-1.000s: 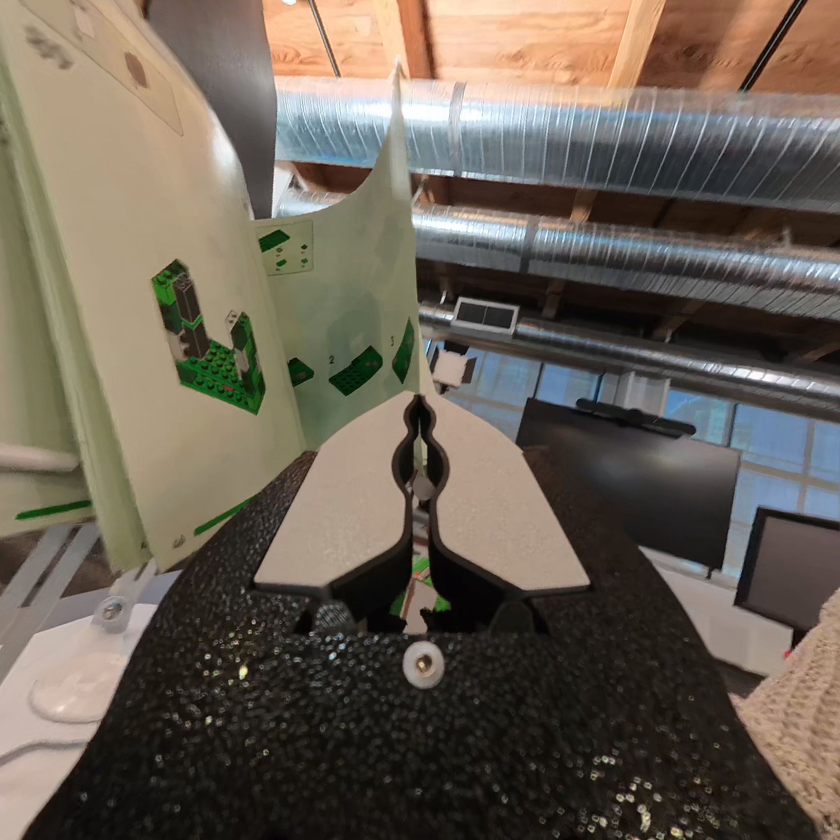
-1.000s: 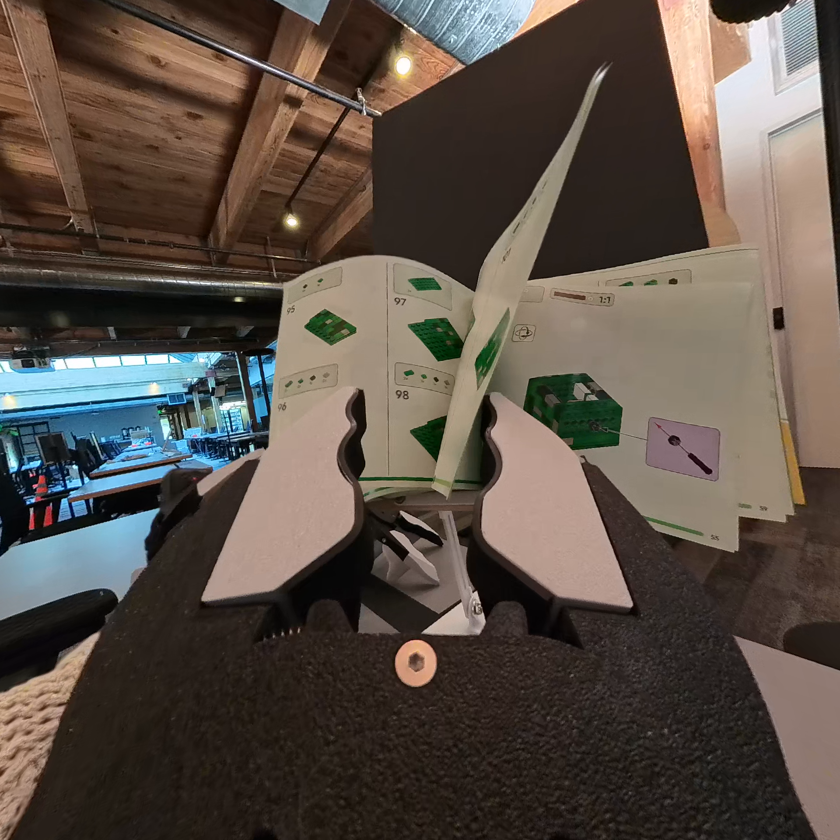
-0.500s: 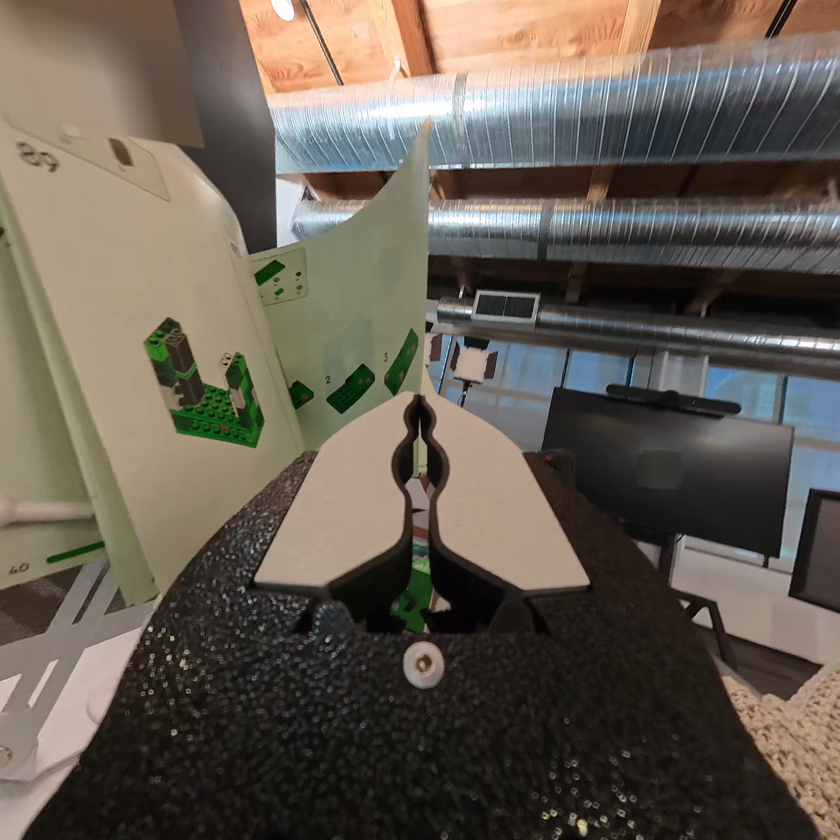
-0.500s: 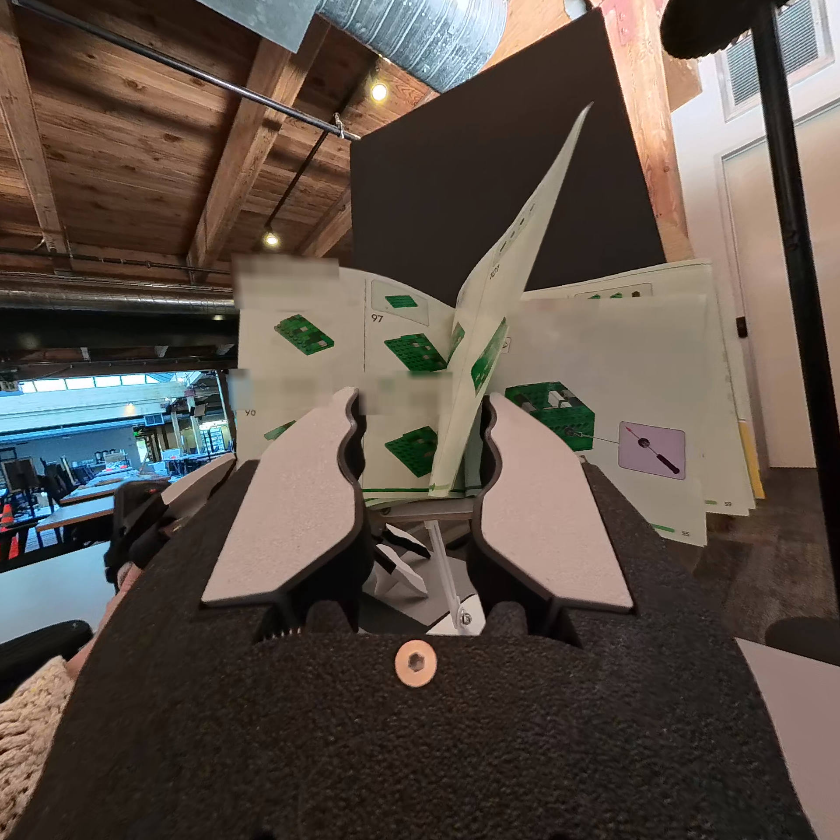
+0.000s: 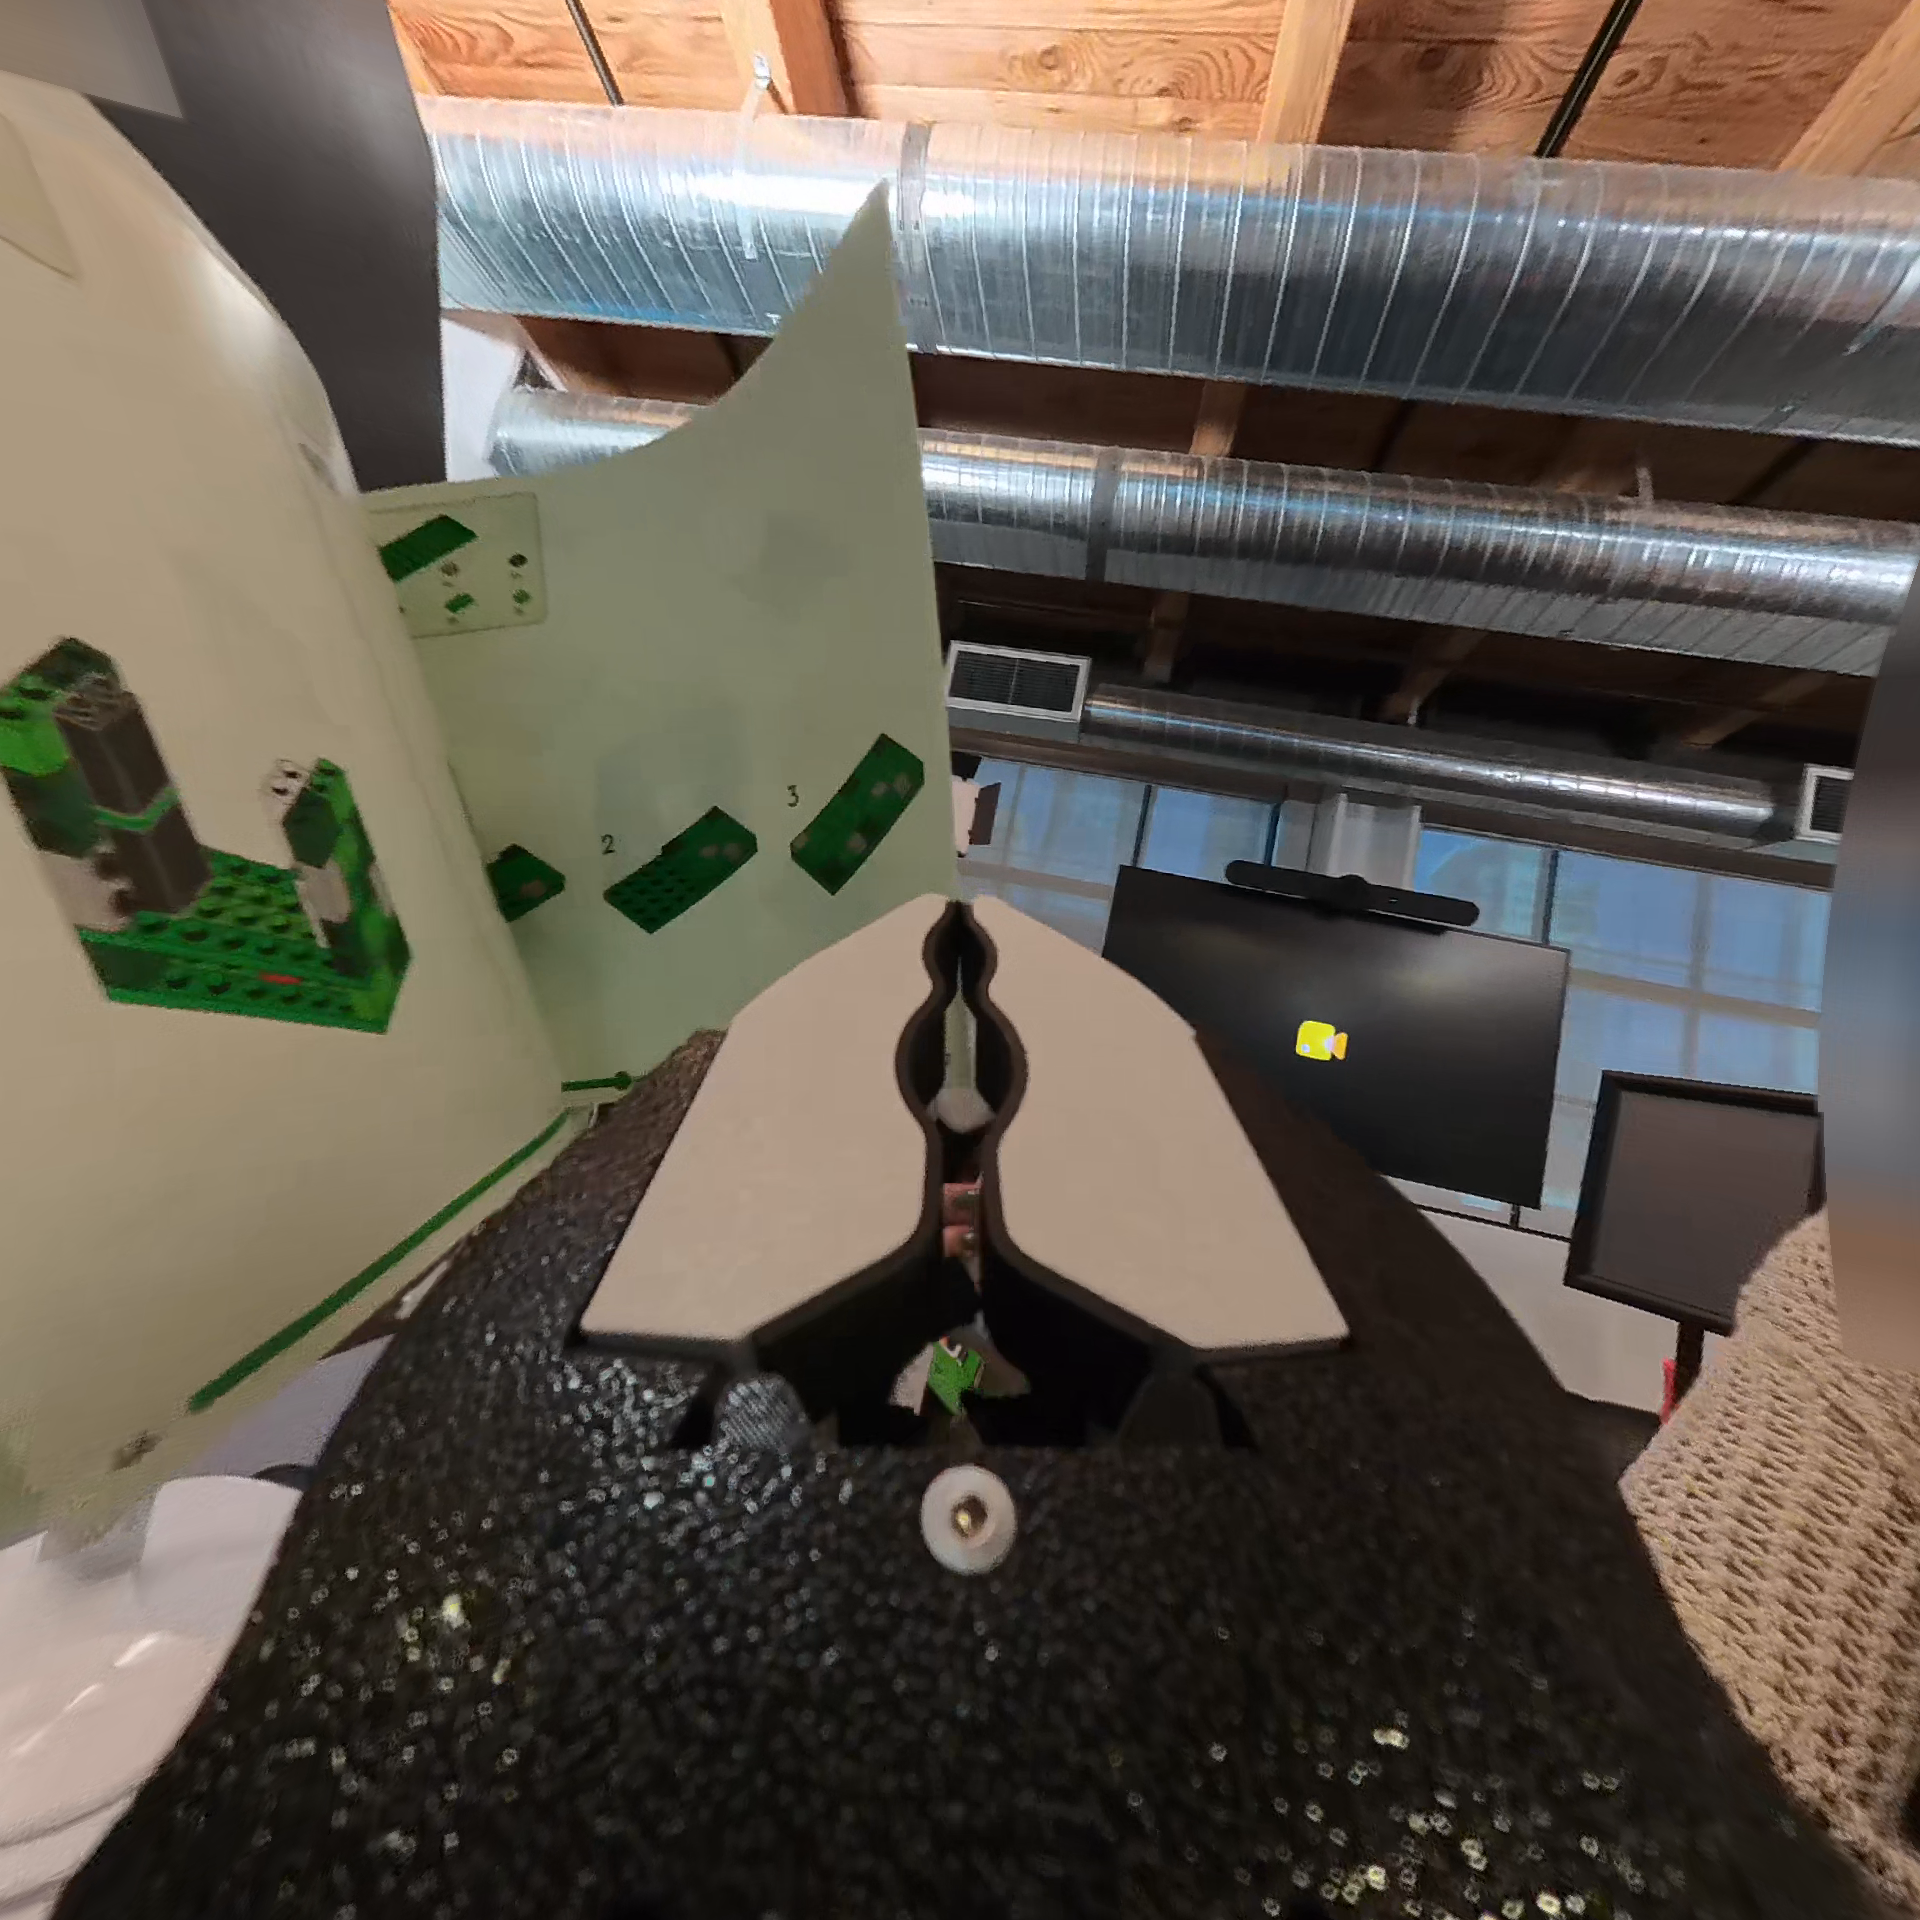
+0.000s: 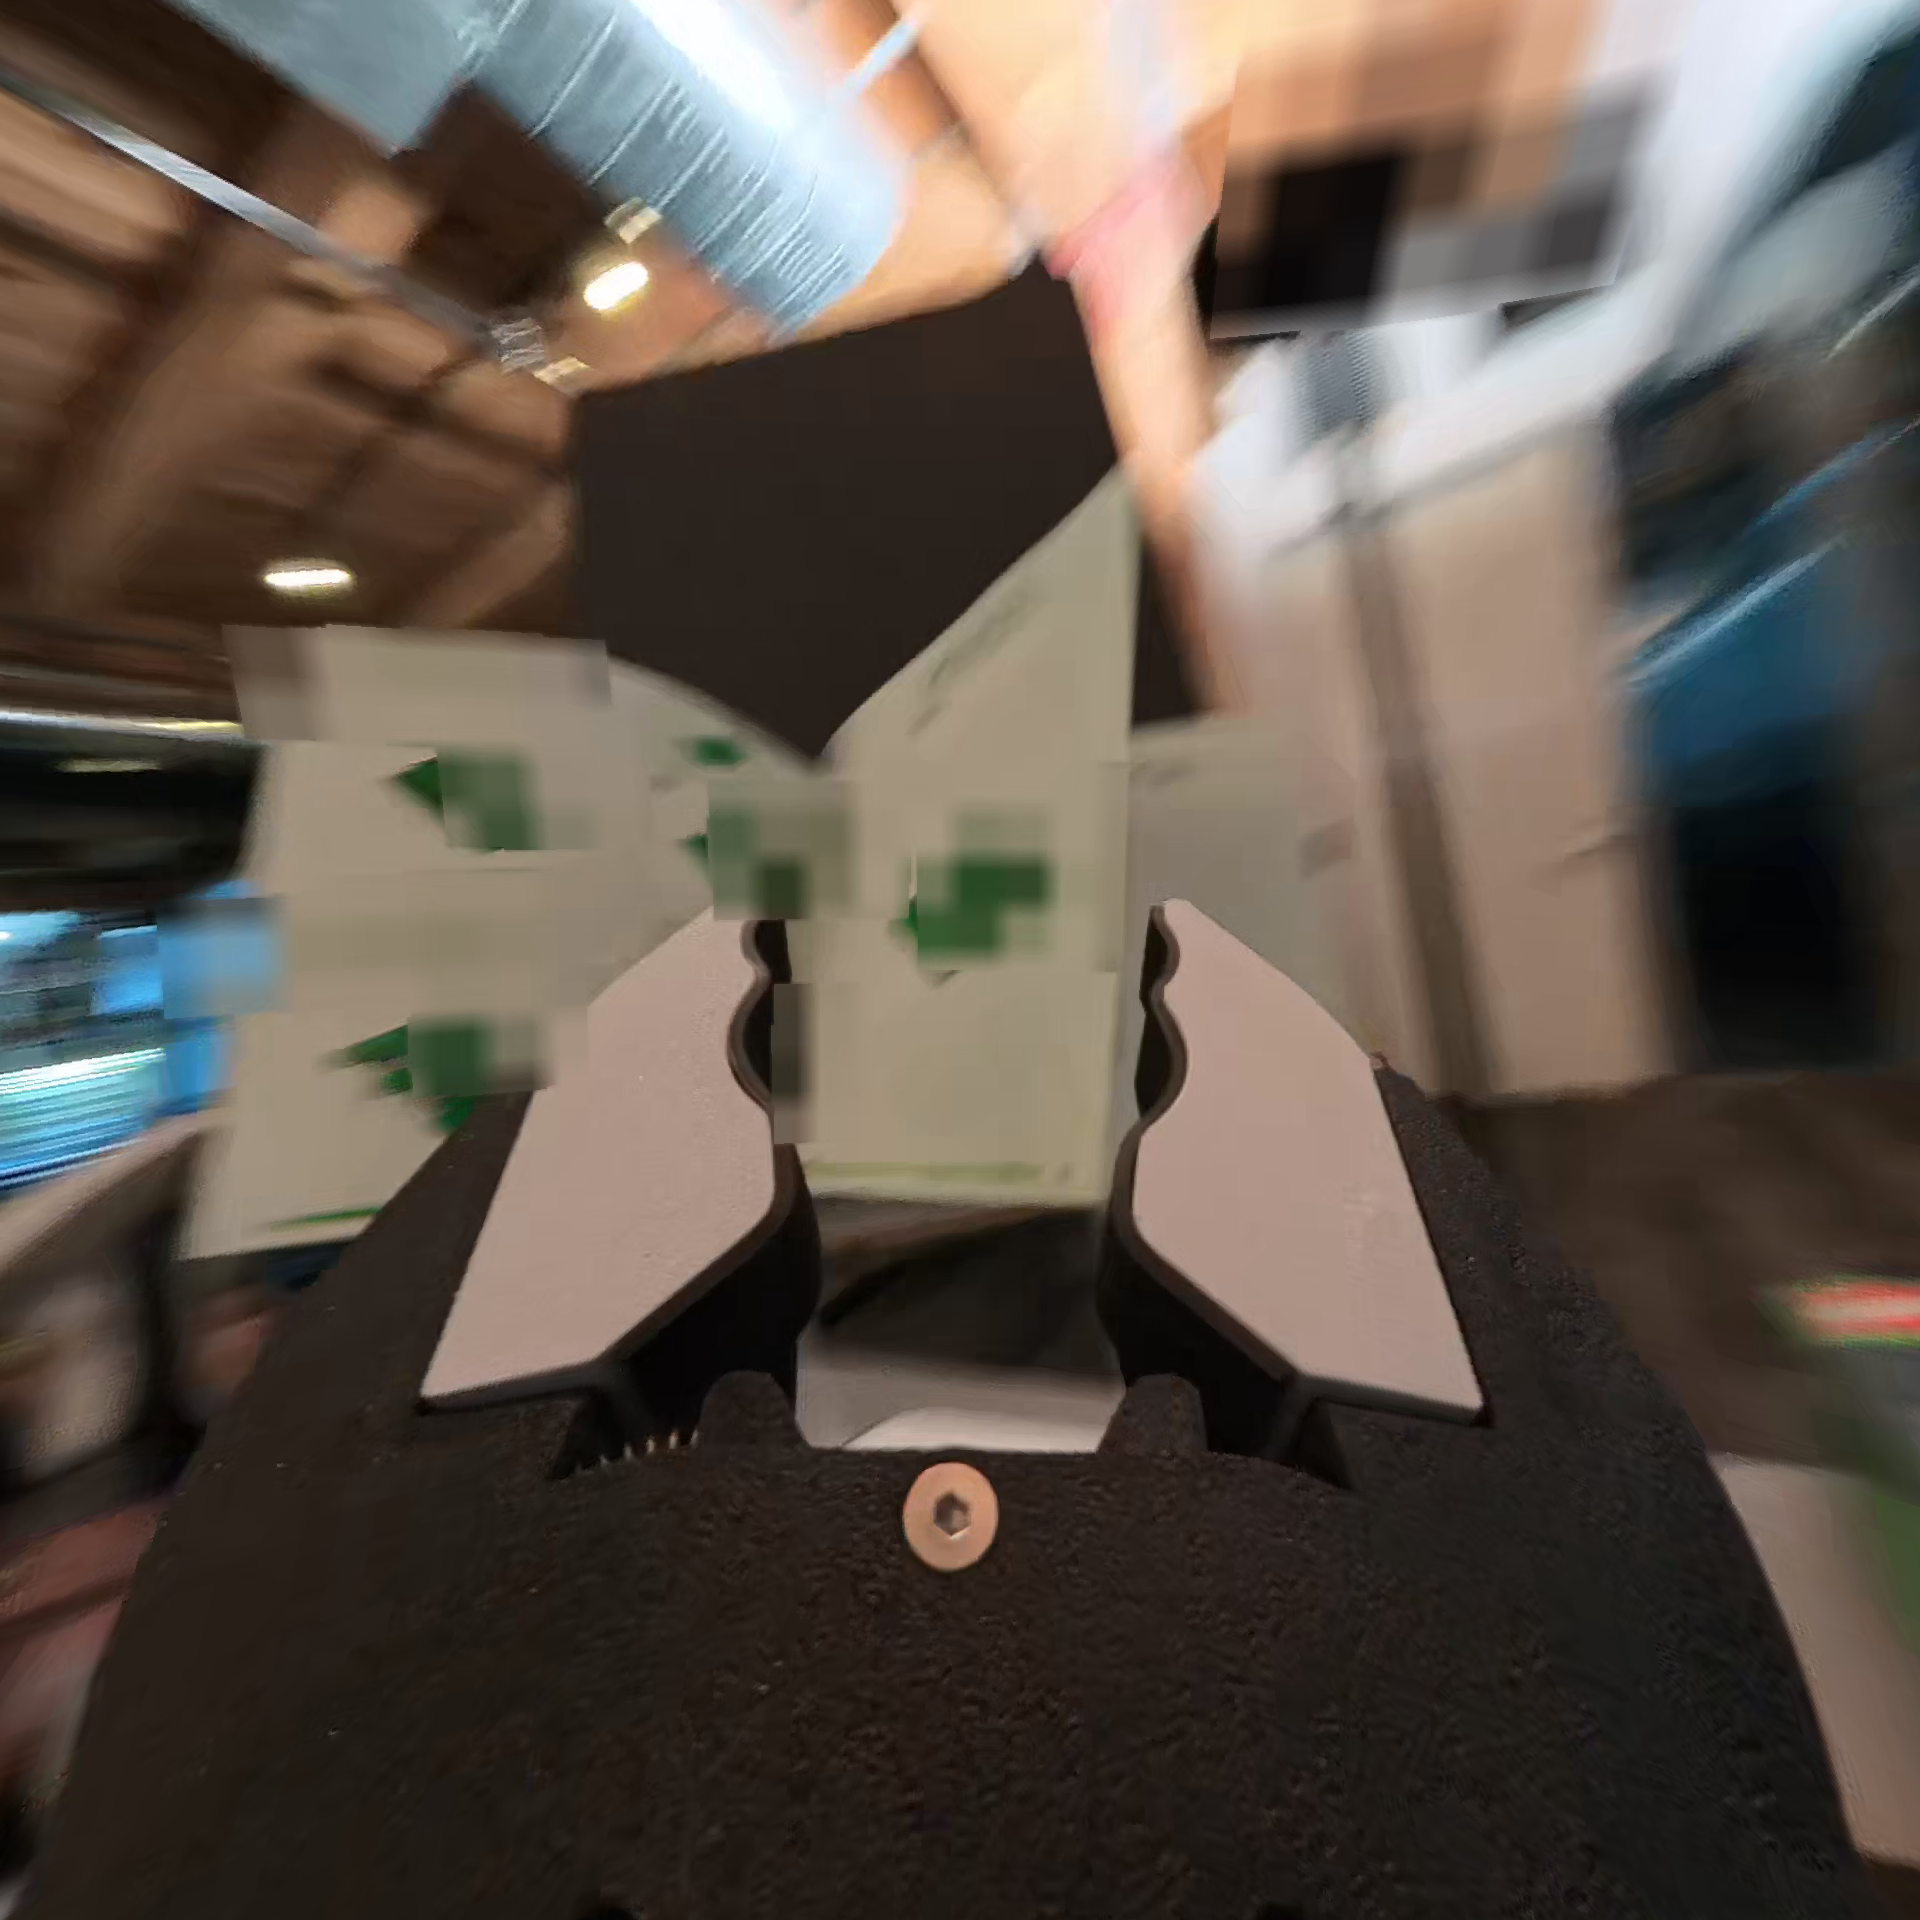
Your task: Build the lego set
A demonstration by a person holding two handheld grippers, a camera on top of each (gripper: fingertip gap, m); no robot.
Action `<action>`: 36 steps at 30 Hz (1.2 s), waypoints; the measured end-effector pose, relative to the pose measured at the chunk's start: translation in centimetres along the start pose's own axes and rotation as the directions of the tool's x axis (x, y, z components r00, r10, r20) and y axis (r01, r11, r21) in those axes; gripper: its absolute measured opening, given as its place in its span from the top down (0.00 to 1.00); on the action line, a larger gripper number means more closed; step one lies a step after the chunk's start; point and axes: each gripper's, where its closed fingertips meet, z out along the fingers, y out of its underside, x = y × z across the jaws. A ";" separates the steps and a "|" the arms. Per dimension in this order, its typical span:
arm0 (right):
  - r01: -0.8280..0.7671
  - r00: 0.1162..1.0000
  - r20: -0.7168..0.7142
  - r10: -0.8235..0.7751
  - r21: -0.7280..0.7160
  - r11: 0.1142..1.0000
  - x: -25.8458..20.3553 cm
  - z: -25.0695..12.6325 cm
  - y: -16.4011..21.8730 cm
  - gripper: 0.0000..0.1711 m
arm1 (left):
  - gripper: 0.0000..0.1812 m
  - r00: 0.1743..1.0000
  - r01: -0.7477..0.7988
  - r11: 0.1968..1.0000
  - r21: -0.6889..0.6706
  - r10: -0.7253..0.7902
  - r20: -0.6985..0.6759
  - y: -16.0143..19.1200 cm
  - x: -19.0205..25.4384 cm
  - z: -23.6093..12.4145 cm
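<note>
The open instruction booklet (image 5: 208,831) stands upright at the left of the left wrist view, with green brick pictures on its pages. My left gripper (image 5: 958,916) is shut on the edge of one loose page (image 5: 707,675) and holds it up, curved away from the stack. In the right wrist view, which is badly motion-blurred, the same booklet (image 6: 436,935) stands ahead with the lifted page (image 6: 997,748) in the middle. My right gripper (image 6: 961,925) is open and empty, just short of the page. A bit of green lego (image 5: 956,1371) shows under the left jaws.
A black board (image 6: 831,520) stands behind the booklet. A large dark monitor (image 5: 1340,1039) and a smaller one (image 5: 1704,1195) stand to the right. A knitted sleeve (image 5: 1787,1507) is at the right edge. White table surface (image 5: 104,1662) lies low on the left.
My left gripper has carried the page on, with the booklet now larger and closer on the left. The right view has swung and blurred, the page shows more of its face, and the right jaws stand slightly wider.
</note>
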 end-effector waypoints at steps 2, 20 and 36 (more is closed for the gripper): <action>0.138 0.990 0.010 -0.140 0.129 0.982 -0.9 -1.0 -2.3 0.65 | 1.00 1.000 0.005 1.000 -0.010 -0.005 -0.013 0.4 0.1 0.7; 0.056 0.742 0.664 0.094 -0.201 0.978 -11.5 -2.3 2.9 0.62 | 1.00 0.962 0.173 0.980 -0.094 -0.189 -0.199 4.7 3.1 5.7; 0.026 0.880 0.473 0.034 -0.119 0.993 -7.6 -0.7 1.6 0.66 | 1.00 0.992 0.078 0.988 -0.132 -0.090 -0.089 5.7 2.3 6.8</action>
